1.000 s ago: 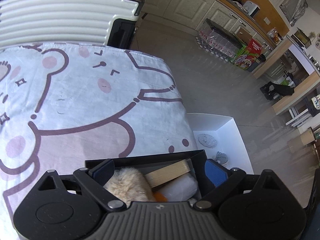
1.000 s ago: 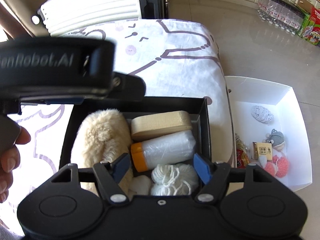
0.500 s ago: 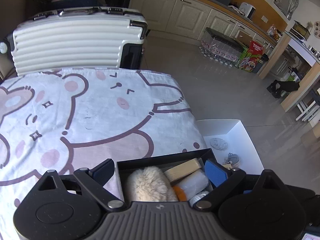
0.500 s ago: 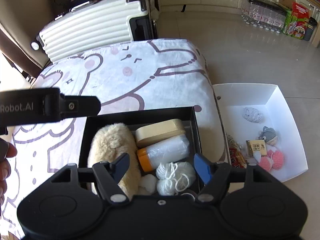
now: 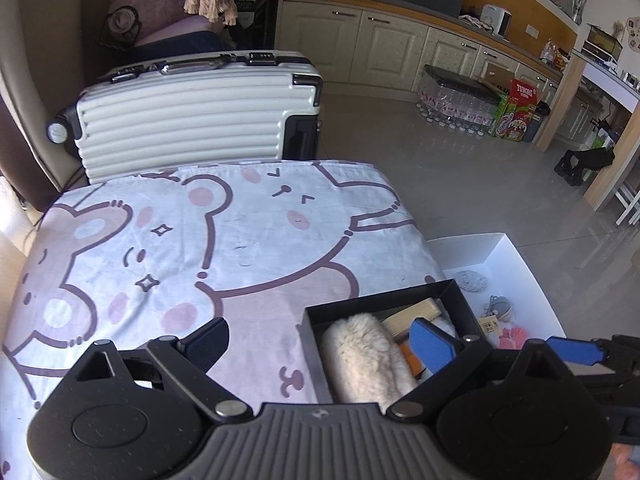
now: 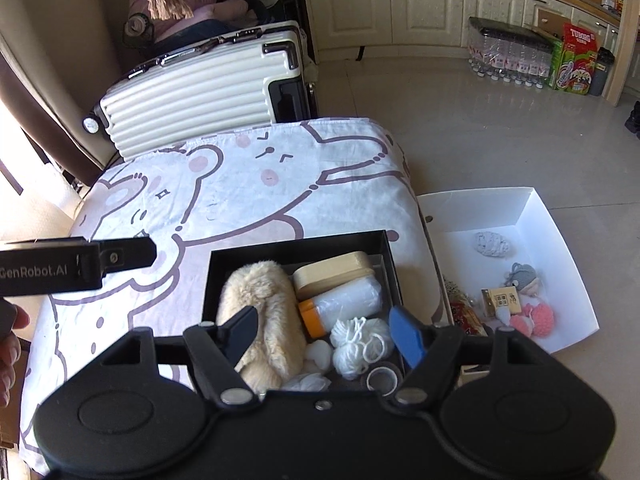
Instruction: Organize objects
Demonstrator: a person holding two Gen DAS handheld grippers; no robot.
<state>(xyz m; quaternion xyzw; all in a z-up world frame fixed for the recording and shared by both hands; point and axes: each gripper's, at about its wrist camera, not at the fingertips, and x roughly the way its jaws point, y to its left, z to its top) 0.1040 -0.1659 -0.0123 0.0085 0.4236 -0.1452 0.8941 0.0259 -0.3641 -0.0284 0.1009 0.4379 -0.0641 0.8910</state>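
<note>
A black box [image 6: 304,243] stands on the bear-print cloth near its right edge. It holds a cream fluffy pouch [image 6: 264,300], a tan case [image 6: 332,274], a clear bottle with an orange cap [image 6: 344,304], white yarn [image 6: 360,344] and a tape roll [image 6: 382,378]. The box also shows in the left wrist view [image 5: 380,300]. My right gripper [image 6: 326,332] is open and empty above the box. My left gripper [image 5: 320,340] is open and empty, raised over the cloth left of the box. The left gripper's side shows in the right wrist view [image 6: 72,266].
A white tray [image 6: 532,216] on the floor right of the table holds a grey knit piece [image 6: 492,243], a small grey doll [image 6: 524,276], a tagged box [image 6: 504,300] and pink pompoms [image 6: 536,320]. A white suitcase [image 5: 192,112] stands behind the table. Kitchen cabinets [image 5: 380,52] line the far wall.
Both grippers have risen and pulled back from the box, so more of the cloth and room shows. The left gripper has shifted left, off the box. Both stay open.
</note>
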